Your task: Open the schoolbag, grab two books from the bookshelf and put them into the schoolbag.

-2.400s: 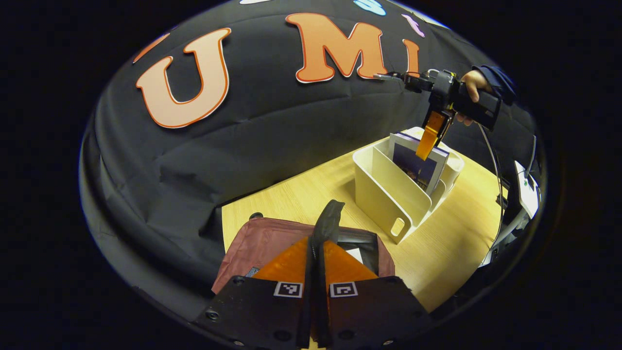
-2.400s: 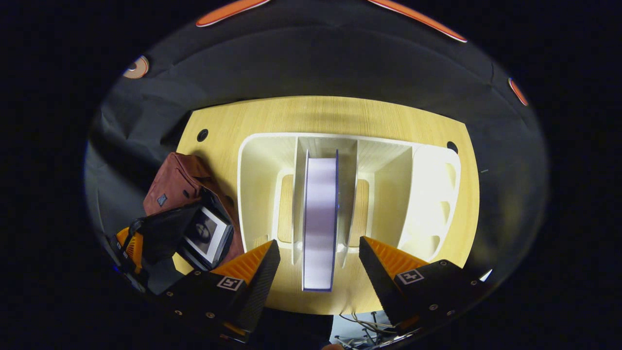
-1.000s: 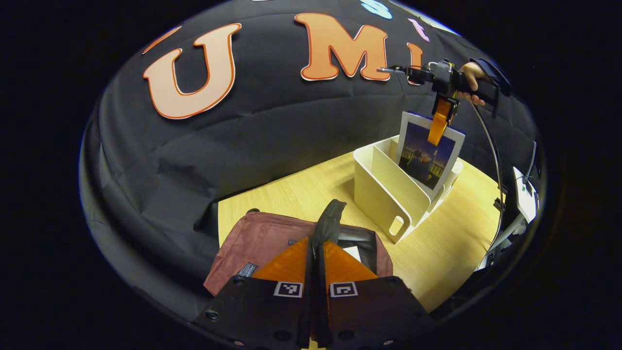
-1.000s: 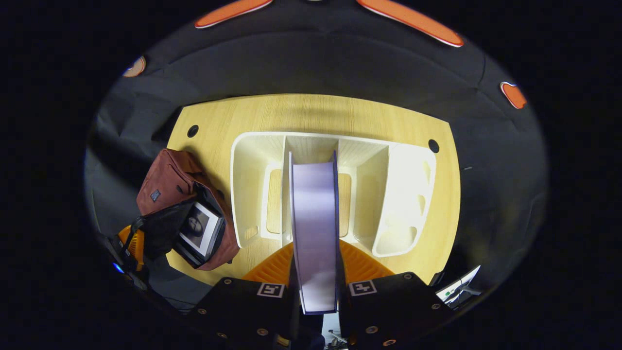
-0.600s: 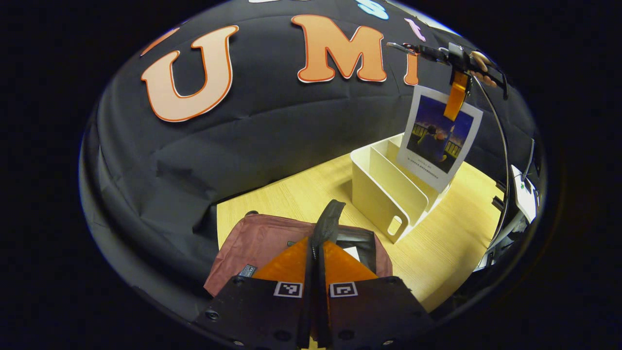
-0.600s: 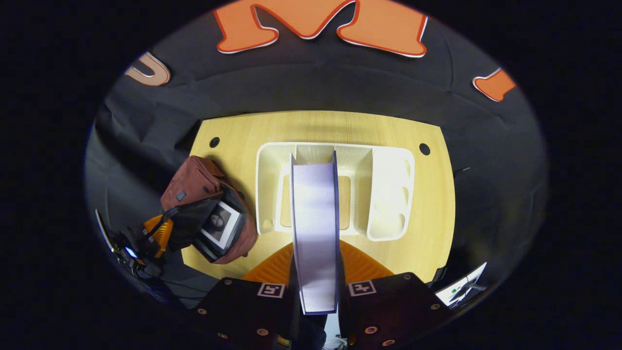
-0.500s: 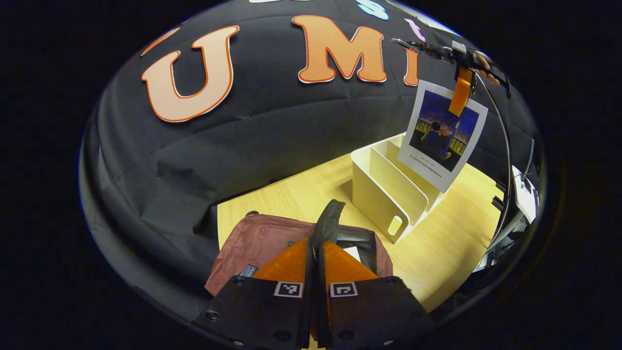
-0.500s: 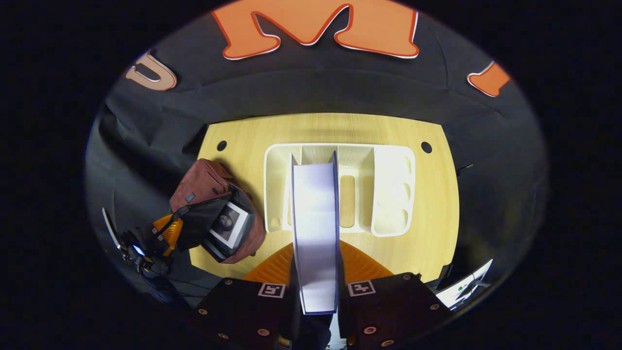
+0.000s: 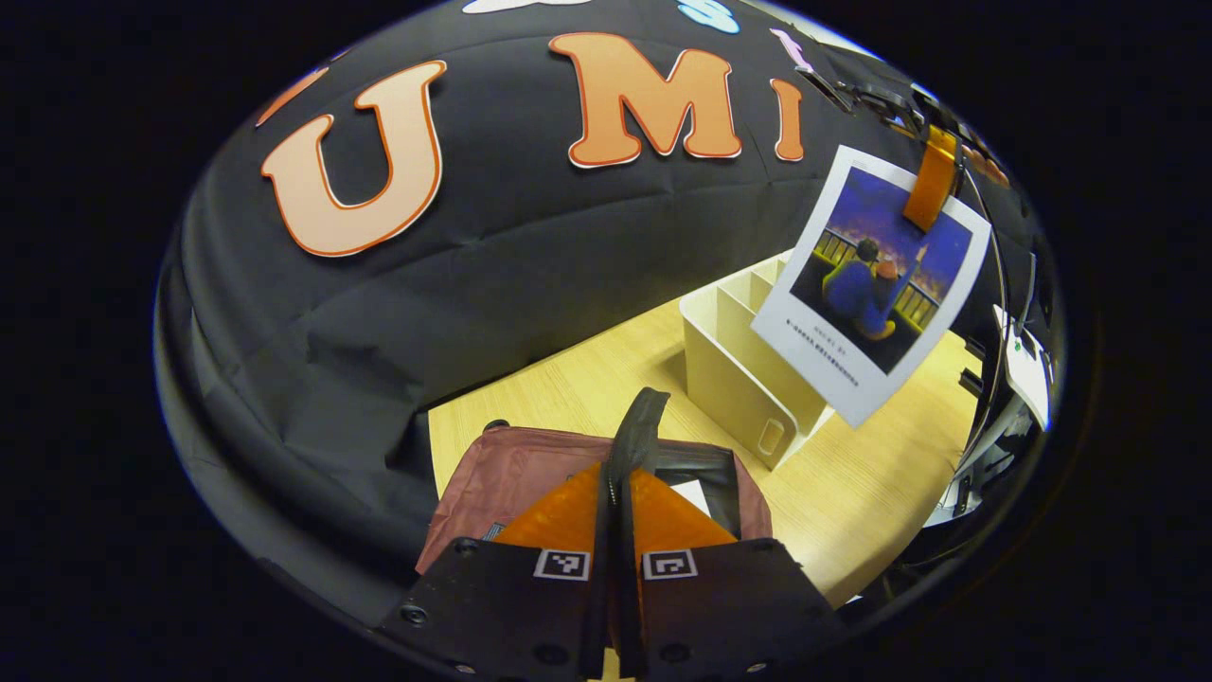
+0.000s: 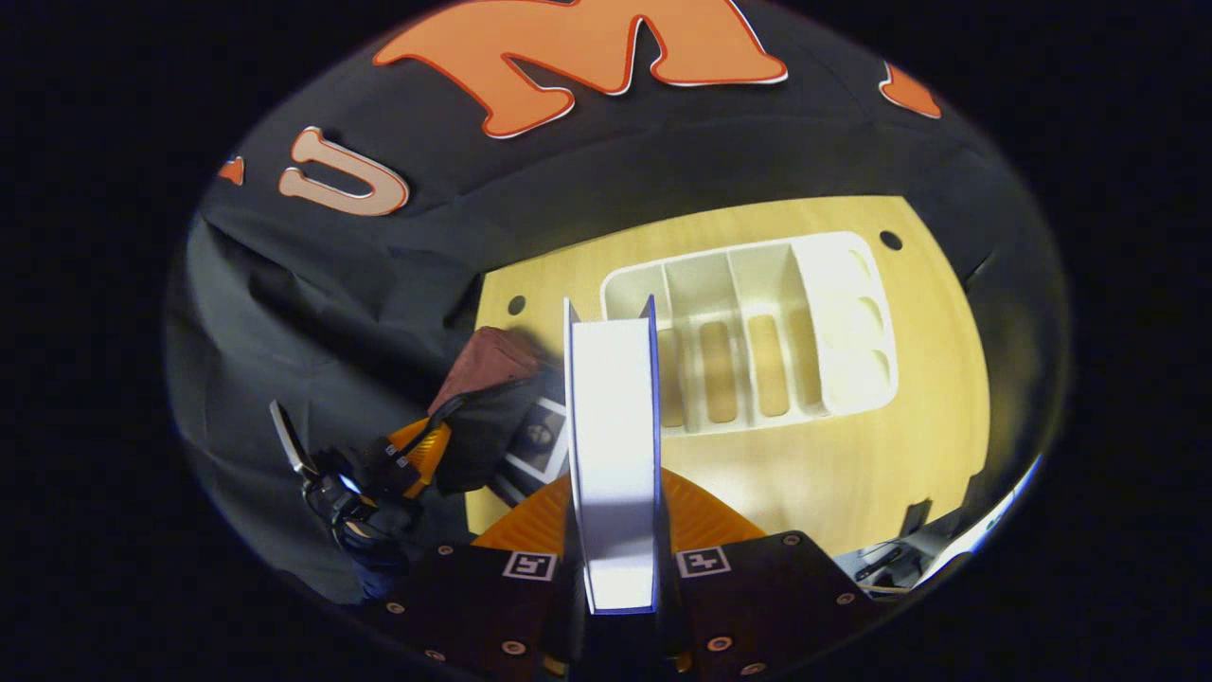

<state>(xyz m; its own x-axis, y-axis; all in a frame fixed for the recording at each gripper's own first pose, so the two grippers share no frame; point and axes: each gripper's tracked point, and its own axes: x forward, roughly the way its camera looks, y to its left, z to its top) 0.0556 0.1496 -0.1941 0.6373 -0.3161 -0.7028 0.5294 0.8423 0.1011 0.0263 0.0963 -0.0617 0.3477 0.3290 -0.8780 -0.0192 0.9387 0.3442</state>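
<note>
my right hand-held gripper [image 10: 615, 530] is clamped on the book [image 10: 614, 445], both fingers pressing its covers, holding it in the air above the bench [image 10: 852, 474], clear of the white bookshelf [image 10: 843, 322]. in the left gripper view that book [image 9: 871, 284] hangs tilted in front of the bookshelf [image 9: 729, 369]. my left hand-held gripper [image 9: 620, 493] is closed on the black flap [image 9: 639, 431] of the maroon schoolbag [image 9: 511, 469], holding it open; another book [image 10: 538, 438] lies inside.
</note>
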